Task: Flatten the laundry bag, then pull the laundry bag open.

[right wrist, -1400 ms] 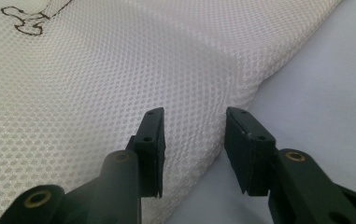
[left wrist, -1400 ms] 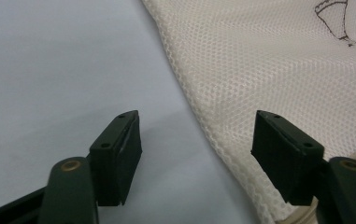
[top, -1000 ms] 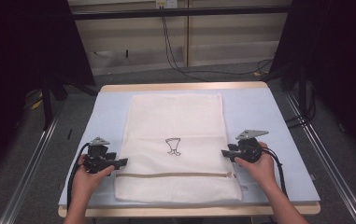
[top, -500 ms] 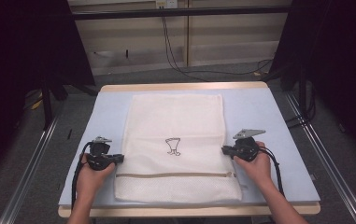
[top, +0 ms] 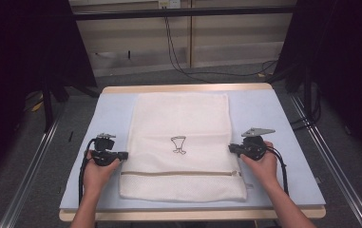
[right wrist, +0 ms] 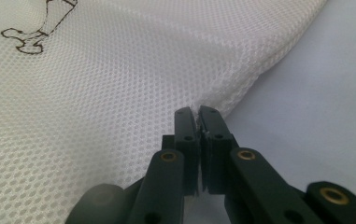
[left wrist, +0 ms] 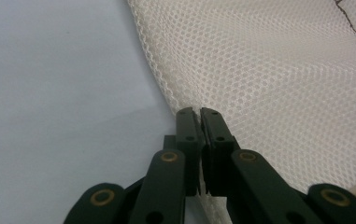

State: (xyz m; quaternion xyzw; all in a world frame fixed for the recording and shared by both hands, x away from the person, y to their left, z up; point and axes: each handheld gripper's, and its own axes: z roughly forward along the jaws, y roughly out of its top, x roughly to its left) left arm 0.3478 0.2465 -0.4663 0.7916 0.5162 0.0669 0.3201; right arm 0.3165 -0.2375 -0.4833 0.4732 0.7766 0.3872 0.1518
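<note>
At the mesh bag's side edges, both tongs, open earlier, have just pinched its fabric.

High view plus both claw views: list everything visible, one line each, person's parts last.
mesh laundry bag: 1, white, flat at table centre
zipper: 1, beige, across bag's near end
printed logo: 1, dark, bag's middle
table mat: 1, pale blue, under bag
table: 1, light wood edge
wall cables: several, black, behind table
left claw: 1, black, shut on bag's left edge
right claw: 1, black, shut on bag's right edge
hands: 2, holding the claws
</note>
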